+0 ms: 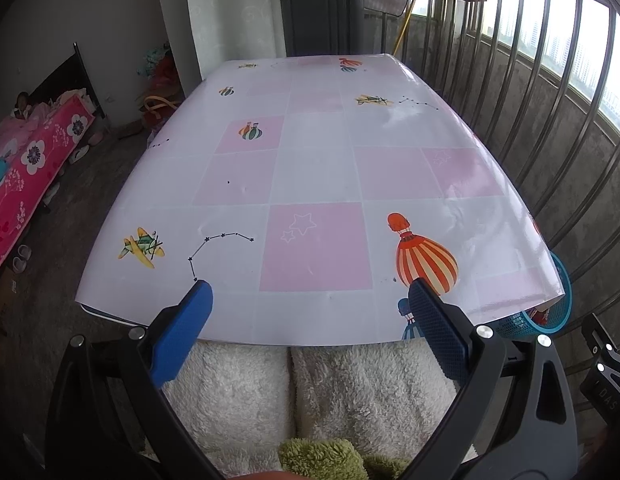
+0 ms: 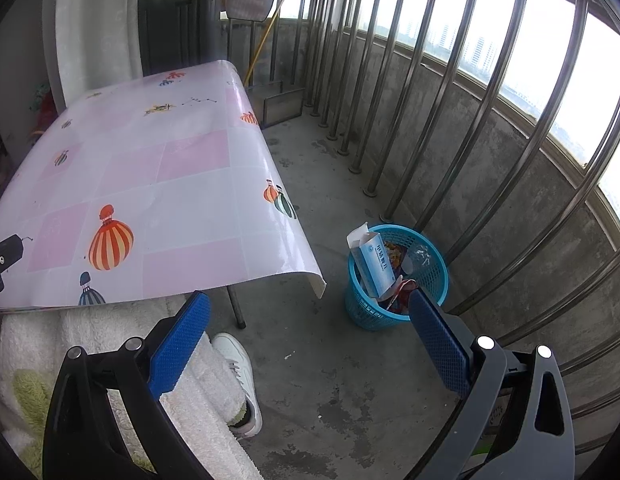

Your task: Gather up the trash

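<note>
The bench wears pink and white checks with orange striped balloons; the basket is bright blue, the fingers darker blue.

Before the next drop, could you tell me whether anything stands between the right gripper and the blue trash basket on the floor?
Nothing visible does. The right gripper is open and empty, and only bare concrete floor lies between it and the blue basket. The basket's mouth is open, though a white-and-blue carton sticks up inside it.

Black frames, blue textured fingers, silver screws, fluffy white trousers
</note>
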`<state>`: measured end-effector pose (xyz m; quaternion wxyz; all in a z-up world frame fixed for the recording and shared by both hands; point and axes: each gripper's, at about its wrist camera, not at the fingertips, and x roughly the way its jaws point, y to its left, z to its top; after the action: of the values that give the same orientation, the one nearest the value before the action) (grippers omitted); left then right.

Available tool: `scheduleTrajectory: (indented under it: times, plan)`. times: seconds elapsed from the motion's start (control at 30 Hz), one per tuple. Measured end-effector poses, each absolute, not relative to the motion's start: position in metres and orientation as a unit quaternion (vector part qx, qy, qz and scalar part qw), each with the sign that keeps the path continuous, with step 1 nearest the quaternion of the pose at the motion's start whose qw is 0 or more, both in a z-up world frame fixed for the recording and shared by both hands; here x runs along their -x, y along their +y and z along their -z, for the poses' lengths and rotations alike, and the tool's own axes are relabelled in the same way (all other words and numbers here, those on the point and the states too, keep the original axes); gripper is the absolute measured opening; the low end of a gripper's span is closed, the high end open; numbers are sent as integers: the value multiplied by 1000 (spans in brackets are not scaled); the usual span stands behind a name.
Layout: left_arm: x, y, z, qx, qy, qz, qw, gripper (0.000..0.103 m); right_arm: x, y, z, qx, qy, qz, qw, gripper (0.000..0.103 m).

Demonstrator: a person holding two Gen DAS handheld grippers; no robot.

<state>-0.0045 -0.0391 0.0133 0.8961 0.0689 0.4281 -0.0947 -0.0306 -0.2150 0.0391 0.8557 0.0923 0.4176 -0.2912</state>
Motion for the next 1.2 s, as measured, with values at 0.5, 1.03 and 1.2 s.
scheduleTrajectory:
  times: [0.5,1.03,1.2]
  plan:
    - [5,-39,-13,-70,428,95,896,94,29,-215,-40,-93,417,291,856,97]
    - [5,-39,-13,-71,429,95,896,94,28,-215,-41,-92,417,290,856,97]
    - [5,-39,-13,-71,429,95,896,94,28,-214,-42,-92,417,290,857,97]
